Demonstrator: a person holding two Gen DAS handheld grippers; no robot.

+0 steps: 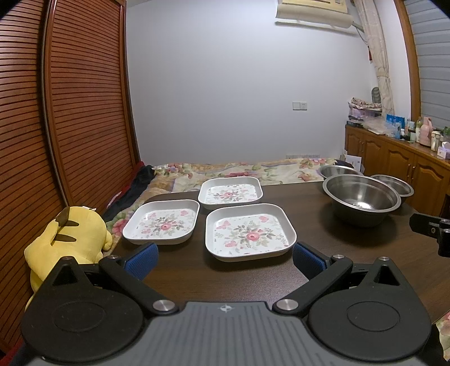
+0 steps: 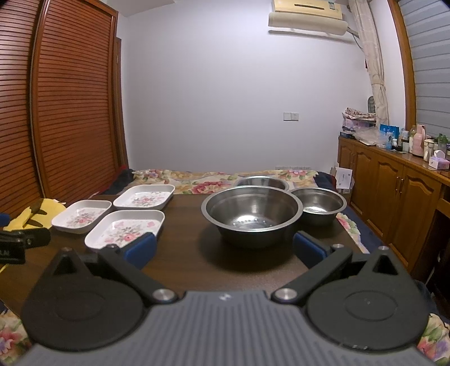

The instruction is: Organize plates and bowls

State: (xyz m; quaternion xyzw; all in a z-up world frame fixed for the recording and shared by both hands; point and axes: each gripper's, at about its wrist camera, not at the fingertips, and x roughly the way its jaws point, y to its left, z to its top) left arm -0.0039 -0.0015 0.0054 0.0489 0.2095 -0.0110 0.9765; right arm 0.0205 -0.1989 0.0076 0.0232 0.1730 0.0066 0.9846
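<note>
Nothing looks stacked yet: three floral square plates [image 1: 250,233] lie side by side on the counter's [image 1: 253,278] left, three steel bowls [image 2: 251,215] stand separately on its right. Both the left gripper [image 1: 225,257] and right gripper [image 2: 223,249] hover with fingers spread, holding nothing, so all sorting remains.

To your left, a yellow plush toy [image 1: 67,239] sits beside the dark wooden table [image 1: 253,278], against the slatted wardrobe doors [image 1: 84,98]. Beyond the table you see a bed with a floral cover [image 2: 208,178]. An air conditioner [image 2: 306,18] hangs high on the wall, and a cluttered wooden cabinet [image 2: 393,191] stands at your right.
</note>
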